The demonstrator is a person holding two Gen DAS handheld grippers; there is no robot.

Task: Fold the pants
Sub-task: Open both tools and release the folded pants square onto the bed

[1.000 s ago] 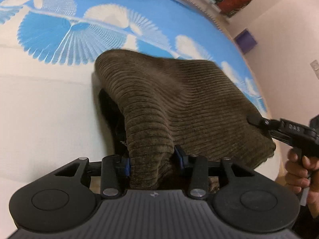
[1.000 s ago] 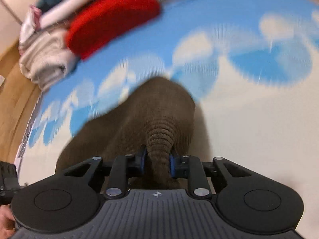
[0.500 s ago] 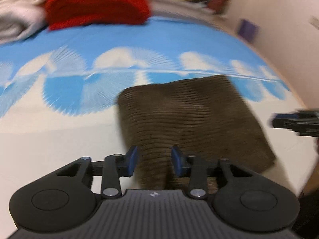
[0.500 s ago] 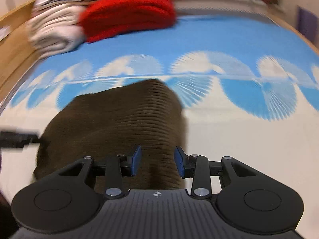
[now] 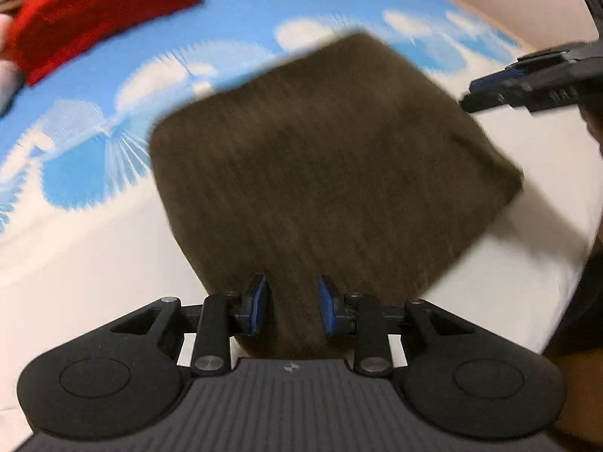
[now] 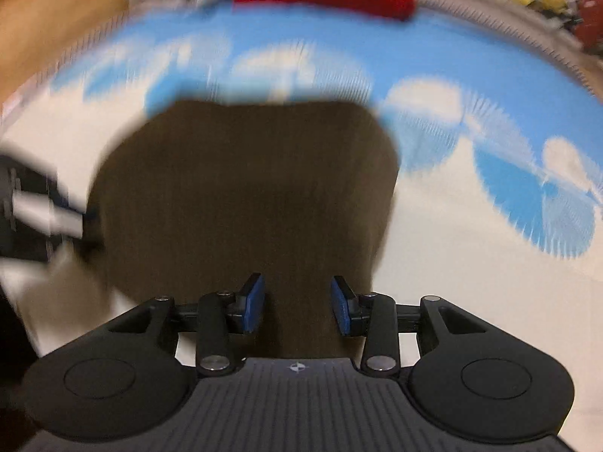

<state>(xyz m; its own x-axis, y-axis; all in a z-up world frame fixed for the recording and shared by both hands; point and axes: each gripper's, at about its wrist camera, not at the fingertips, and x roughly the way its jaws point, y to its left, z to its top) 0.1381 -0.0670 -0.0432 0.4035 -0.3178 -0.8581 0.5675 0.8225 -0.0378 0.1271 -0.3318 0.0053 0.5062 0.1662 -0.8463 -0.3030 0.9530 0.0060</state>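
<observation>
I am looking down along both tools at the brown pants (image 5: pixel 324 158), which are lying folded into a compact, roughly square bundle on the bed (image 5: pixel 94 263), partly on its pale area and partly on the blue-and-white fan pattern. My left hand-held gripper (image 5: pixel 292 309) is hanging over the near edge of the bundle with its blue pads (image 5: pixel 258 303) apart; the jaws are closing, the fabric is showing in the gap between them, and the pads are not pressing on it as far as I can see. My right hand-held gripper (image 6: pixel 297 309) is sitting over the opposite near edge, its pads (image 6: pixel 341 309) spread wider, again with brown cloth showing between them and no pinch. From the left wrist view the right tool is reaching in from the right, just beside the bundle's far corner. A red folded item (image 5: pixel 101 11) is lying near the far end of the bed, well apart from the pants. Both views are blurring heavily.
</observation>
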